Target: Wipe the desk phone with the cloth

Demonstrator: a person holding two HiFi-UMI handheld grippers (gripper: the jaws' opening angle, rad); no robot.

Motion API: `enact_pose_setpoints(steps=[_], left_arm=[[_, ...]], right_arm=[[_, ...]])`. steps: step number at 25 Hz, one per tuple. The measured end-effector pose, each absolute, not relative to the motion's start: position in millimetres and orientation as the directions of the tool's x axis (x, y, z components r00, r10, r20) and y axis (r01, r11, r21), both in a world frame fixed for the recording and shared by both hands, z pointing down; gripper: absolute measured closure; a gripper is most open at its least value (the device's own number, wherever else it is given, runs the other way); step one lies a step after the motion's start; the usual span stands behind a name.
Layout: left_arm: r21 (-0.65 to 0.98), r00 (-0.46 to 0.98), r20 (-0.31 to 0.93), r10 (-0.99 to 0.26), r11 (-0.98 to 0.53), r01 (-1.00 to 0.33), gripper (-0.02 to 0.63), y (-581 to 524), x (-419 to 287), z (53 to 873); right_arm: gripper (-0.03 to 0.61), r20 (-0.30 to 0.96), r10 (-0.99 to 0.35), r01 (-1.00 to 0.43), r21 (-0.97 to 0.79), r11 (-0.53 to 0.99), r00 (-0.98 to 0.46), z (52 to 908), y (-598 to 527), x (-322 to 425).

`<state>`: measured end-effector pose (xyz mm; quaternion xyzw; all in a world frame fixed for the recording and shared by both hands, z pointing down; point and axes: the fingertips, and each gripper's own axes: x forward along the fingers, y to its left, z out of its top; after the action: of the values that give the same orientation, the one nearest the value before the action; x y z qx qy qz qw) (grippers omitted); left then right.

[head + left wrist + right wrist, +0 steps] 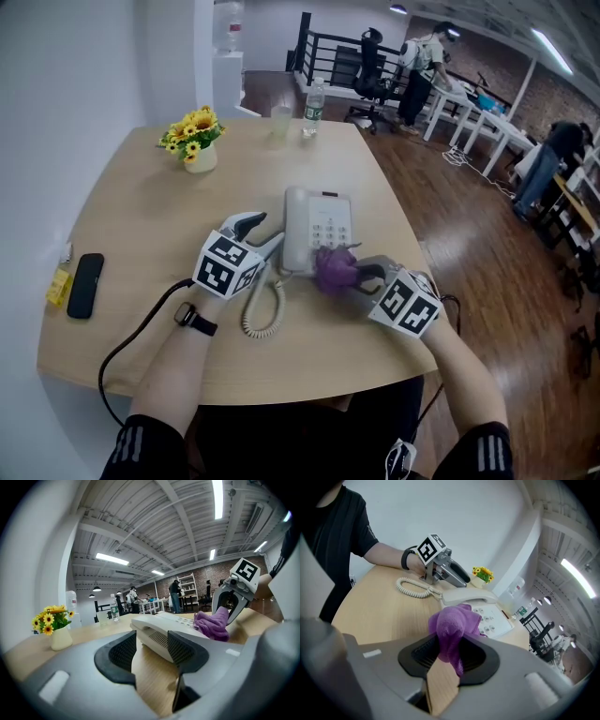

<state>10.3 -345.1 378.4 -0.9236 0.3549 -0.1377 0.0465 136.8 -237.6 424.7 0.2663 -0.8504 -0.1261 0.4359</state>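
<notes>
Head view: a white desk phone (317, 230) sits in the middle of a rounded wooden desk (141, 216). A bunched purple cloth (334, 270) rests on the phone's near right corner, pinched by the right gripper (361, 275). The left gripper (262, 234) lies just beside the phone's left edge, above the coiled cord (265, 309). A pot of yellow flowers (193, 141) stands at the far left of the desk.

Left gripper view: the left gripper (151, 651) has its jaws spread with nothing held. Beyond them is the phone (161, 630), with the cloth (213, 624) on it.

Right gripper view: the right gripper (449, 653) has its jaws clamped on the cloth (452, 630), which touches the phone's keypad (487, 613).
</notes>
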Motion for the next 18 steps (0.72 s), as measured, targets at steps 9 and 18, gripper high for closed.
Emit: enact_pose_setpoints(steps=[9,18], left_arm=[[-0.182,0.710,0.221,-0.668,-0.744,-0.643,0.411,-345,10,378],[-0.175,0.710,0.220,-0.668,-0.744,-0.645,0.411,-346,10,379]], right_arm=[[0.451,0.674,-0.598,-0.436,0.423,0.794,-0.434,424,-235,180],[0.449,0.392,-0.716,-0.722,0.164,0.673,-0.578,368,-270,218]])
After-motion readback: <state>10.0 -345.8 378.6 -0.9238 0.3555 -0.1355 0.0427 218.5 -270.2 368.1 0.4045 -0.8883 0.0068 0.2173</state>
